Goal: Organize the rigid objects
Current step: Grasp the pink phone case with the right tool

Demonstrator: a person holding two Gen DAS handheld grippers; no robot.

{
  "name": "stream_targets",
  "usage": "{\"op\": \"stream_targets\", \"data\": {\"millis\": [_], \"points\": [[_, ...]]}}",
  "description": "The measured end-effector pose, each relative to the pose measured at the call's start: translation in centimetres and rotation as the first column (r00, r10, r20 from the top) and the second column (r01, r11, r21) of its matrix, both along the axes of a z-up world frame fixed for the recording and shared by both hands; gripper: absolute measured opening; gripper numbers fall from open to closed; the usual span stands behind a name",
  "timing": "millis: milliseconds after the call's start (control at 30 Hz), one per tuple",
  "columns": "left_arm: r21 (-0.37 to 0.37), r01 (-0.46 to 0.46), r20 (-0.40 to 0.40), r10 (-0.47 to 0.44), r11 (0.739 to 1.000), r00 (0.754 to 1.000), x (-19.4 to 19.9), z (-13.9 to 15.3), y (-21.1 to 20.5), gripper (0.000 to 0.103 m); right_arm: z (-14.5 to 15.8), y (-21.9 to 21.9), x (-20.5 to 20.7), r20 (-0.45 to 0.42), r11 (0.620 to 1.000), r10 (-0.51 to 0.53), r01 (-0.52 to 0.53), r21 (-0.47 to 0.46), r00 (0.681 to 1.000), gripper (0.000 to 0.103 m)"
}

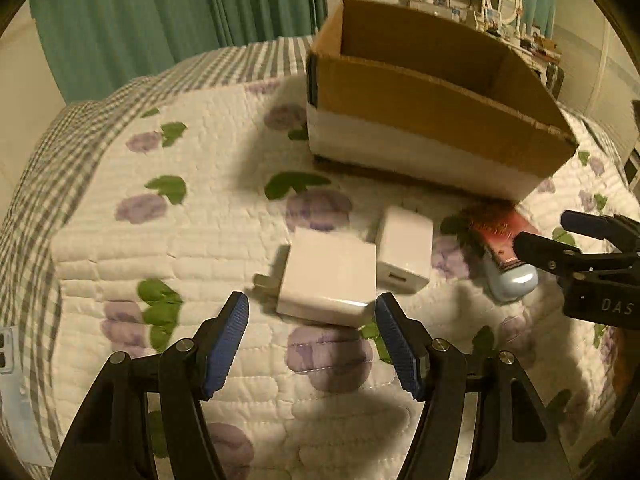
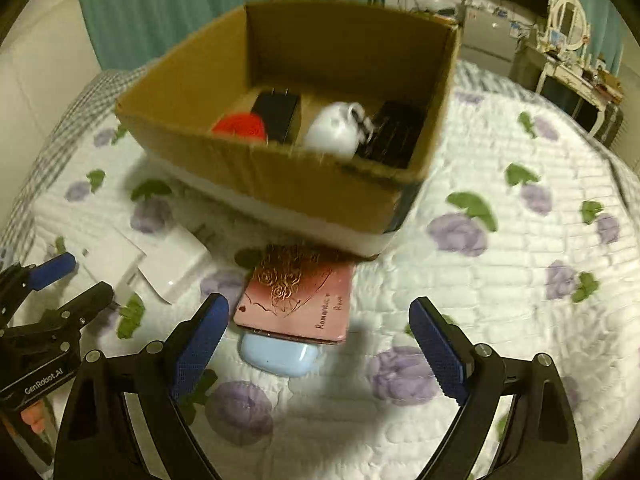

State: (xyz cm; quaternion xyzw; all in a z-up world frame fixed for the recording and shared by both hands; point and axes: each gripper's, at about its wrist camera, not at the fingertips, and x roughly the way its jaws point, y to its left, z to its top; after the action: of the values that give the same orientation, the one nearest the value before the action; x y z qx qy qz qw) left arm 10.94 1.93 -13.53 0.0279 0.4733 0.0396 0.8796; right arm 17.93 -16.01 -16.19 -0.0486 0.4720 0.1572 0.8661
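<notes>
Two white chargers lie on the quilt: the nearer one [image 1: 328,282] sits just ahead of my open left gripper [image 1: 312,312], the other [image 1: 405,254] is beside it. A pink rose-printed case [image 2: 298,300] rests on a light blue case [image 2: 280,354], in front of the cardboard box [image 2: 280,176]. My right gripper [image 2: 320,320] is open, its fingers either side of the pink case and a little short of it. The box holds a red object [image 2: 240,126], a black charger [image 2: 276,114], a white cup [image 2: 334,130] and a black item [image 2: 394,132].
The floral quilt [image 1: 200,240] covers the bed. Green curtains [image 1: 160,12] hang behind. A dresser with a mirror [image 2: 568,40] stands at the far right. The right gripper shows in the left wrist view [image 1: 560,236]; the left gripper shows in the right wrist view [image 2: 76,280].
</notes>
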Motion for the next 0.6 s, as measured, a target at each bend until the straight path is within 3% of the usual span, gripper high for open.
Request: {"op": "stream_targets", "data": {"millis": [200, 400, 533, 600], "points": [[0.017, 0.009, -0.009, -0.009, 1.0, 1.0, 0.7, -1.0, -0.1, 0.069, -2.0, 1.4, 1.2, -0.048, 1.0, 0.028, -0.028, 0.007, 0.998, 0.092], [0.049, 0.018, -0.014, -0.017, 0.999, 1.0, 1.7, -1.6, -0.2, 0.069, -3.7, 2.6, 2.5, -0.042, 0.999, 0.01, -0.012, -0.044, 0.999, 0.091], [0.082, 0.035, -0.01, -0.035, 0.996, 0.999, 2.4, -2.1, -0.6, 0.069, -3.5, 2.6, 1.9, -0.027, 0.998, 0.029, -0.03, -0.063, 0.999, 0.074], [0.092, 0.052, -0.002, -0.052, 0.994, 0.999, 2.7, -2.2, -0.7, 0.069, -3.3, 2.5, 1.4, -0.018, 0.997, 0.028, -0.03, -0.072, 0.999, 0.073]]}}
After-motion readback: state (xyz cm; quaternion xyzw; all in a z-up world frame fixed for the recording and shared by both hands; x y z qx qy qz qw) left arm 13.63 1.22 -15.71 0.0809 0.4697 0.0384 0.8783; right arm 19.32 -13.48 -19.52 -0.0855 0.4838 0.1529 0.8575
